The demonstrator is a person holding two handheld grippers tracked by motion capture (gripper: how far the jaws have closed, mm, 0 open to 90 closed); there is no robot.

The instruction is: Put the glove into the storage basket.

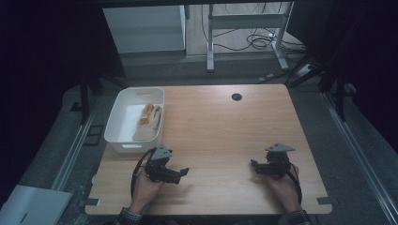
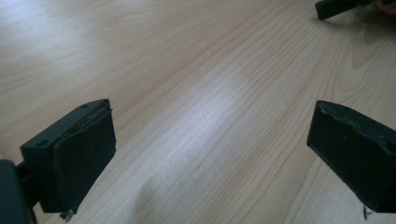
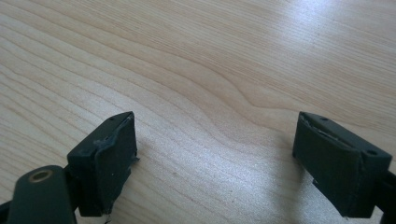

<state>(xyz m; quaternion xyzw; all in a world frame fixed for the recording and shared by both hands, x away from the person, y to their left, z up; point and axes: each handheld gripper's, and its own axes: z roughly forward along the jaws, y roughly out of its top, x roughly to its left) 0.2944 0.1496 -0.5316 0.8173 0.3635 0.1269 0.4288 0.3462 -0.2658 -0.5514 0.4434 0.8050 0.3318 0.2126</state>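
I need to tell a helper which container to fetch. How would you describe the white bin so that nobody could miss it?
Start at the wooden table and go to its far left corner. The white bin sits there, an open rectangular plastic tub just beyond the left gripper. It is the one container on the table, and tan gloves lie inside it.

- Table (image 1: 220, 136): pale wood-grain top, smooth, with a soft sheen.
- Left gripper (image 2: 210, 154): matt black plastic; jaw pads are seen frayed at the edges.
- Right gripper (image 3: 215, 158): matt black plastic, pads scuffed.
- Bin (image 1: 114, 123): smooth white plastic.
- Gloves (image 1: 147, 121): beige cloth, matt.
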